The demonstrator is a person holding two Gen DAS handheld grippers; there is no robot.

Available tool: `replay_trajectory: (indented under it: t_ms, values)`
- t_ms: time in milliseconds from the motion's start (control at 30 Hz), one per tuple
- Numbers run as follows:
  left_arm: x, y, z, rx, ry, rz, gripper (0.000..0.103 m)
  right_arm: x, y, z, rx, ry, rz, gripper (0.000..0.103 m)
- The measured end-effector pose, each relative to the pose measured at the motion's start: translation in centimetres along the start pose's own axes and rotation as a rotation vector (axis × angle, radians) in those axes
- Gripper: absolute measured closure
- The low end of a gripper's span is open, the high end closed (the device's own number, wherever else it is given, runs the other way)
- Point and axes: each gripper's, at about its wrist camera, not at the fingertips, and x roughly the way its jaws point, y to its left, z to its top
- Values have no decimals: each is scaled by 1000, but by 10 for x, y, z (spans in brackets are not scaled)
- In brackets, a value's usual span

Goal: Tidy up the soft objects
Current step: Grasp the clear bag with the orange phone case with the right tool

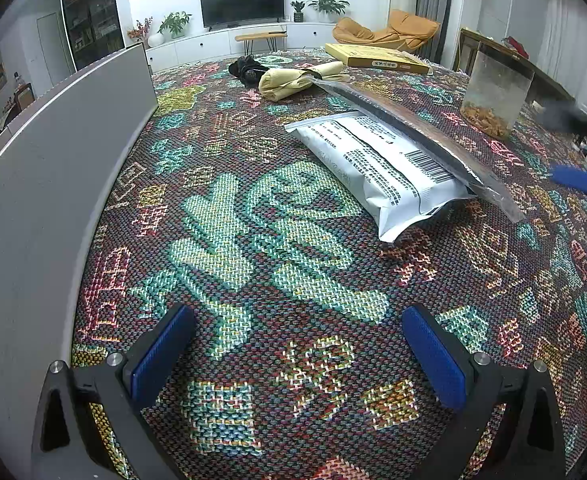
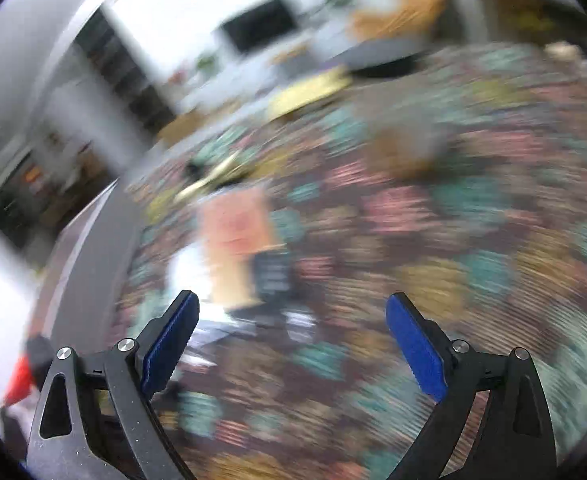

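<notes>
You are working over the patterned woven cloth with a grey board along its left edge, the white pouch lying mid-cloth under a long clear-wrapped packet, a yellow cloth bundle toward the far edge. Your left gripper is hovering empty, fingers wide apart, and your right gripper is equally spread but blurring. Steady it, then be lifting the upper packet first.
</notes>
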Motion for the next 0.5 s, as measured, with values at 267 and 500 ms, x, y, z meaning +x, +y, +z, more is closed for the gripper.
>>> replay_trajectory:
  t_ms: [267, 500]
  values:
    - [0, -1, 0, 0, 0, 1, 0, 107, 46, 38, -215, 275, -118, 8]
    - [0, -1, 0, 0, 0, 1, 0, 88, 25, 30, -121, 243, -124, 25]
